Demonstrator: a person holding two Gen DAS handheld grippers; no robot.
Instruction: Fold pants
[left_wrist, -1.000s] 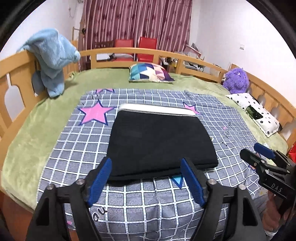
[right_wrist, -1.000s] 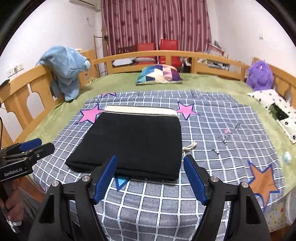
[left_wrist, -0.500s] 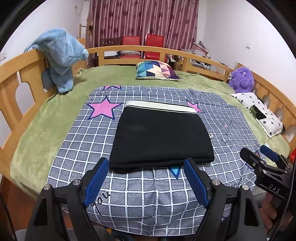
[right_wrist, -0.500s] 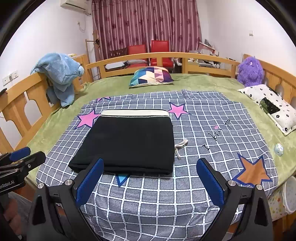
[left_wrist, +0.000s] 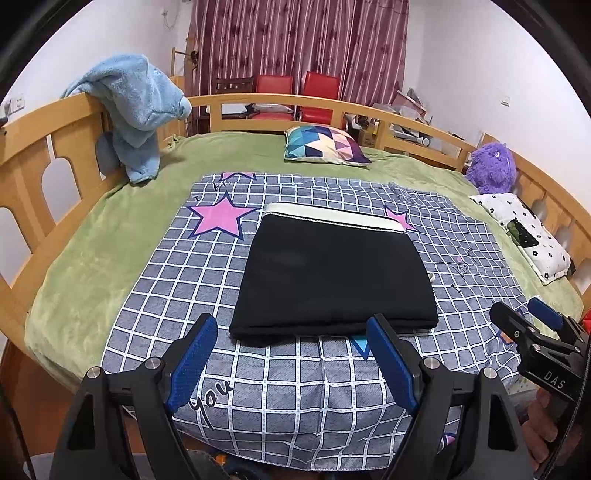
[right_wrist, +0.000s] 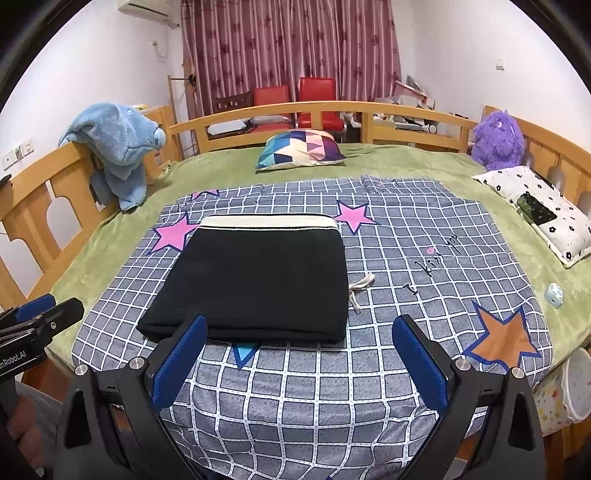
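The black pants (left_wrist: 334, 273) lie folded into a flat rectangle on the grey checked sheet (left_wrist: 295, 398), their white waistband at the far edge. They also show in the right wrist view (right_wrist: 258, 277), with a white drawstring (right_wrist: 360, 286) poking out at the right side. My left gripper (left_wrist: 291, 354) is open and empty, just short of the near fold. My right gripper (right_wrist: 299, 354) is open and empty, in front of the pants and apart from them. Each gripper shows at the edge of the other's view.
A wooden rail (left_wrist: 33, 147) rings the green bed. A blue plush towel (left_wrist: 136, 110) hangs on the left rail. A patterned cushion (left_wrist: 325, 144) lies at the back, a purple plush toy (left_wrist: 491, 168) and a white pillow (left_wrist: 524, 232) at the right.
Both grippers have pulled back from the pants toward the bed's near edge and risen. The right gripper has opened wider. The pants lie as before.
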